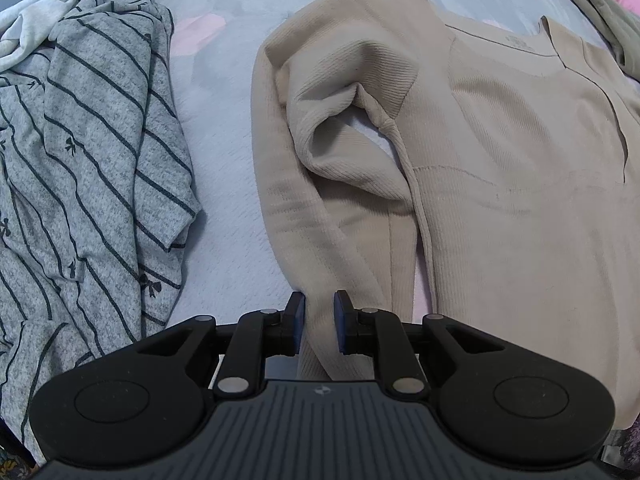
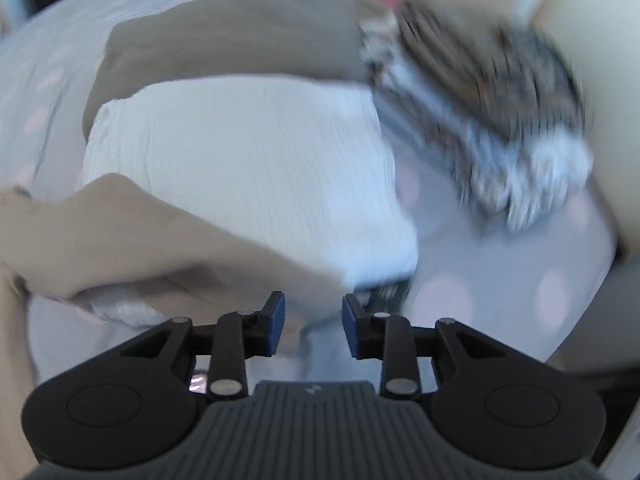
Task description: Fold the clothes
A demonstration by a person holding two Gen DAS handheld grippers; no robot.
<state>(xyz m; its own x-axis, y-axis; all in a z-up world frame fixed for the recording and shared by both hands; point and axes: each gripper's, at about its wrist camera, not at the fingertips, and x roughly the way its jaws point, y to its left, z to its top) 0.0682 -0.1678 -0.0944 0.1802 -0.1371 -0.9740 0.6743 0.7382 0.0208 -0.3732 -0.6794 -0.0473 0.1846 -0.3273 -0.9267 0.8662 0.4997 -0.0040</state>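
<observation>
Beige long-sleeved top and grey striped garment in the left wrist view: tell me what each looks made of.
Beige long-sleeved top: apparently a fine ribbed knit, matte; thin parallel ribs run along the sleeve and body, and it folds softly. Fibre cannot be told.

Grey striped garment: probably a heathered jersey knit, matte; speckled grey surface with dark thin stripes and small bow motifs, lying in loose crumples.

A bare strip of bedsheet [image 1: 224, 184] lies open between the striped grey garment [image 1: 92, 152] and the beige top [image 1: 500, 200]. Folded clothes [image 2: 248, 160] crowd the right side.
</observation>
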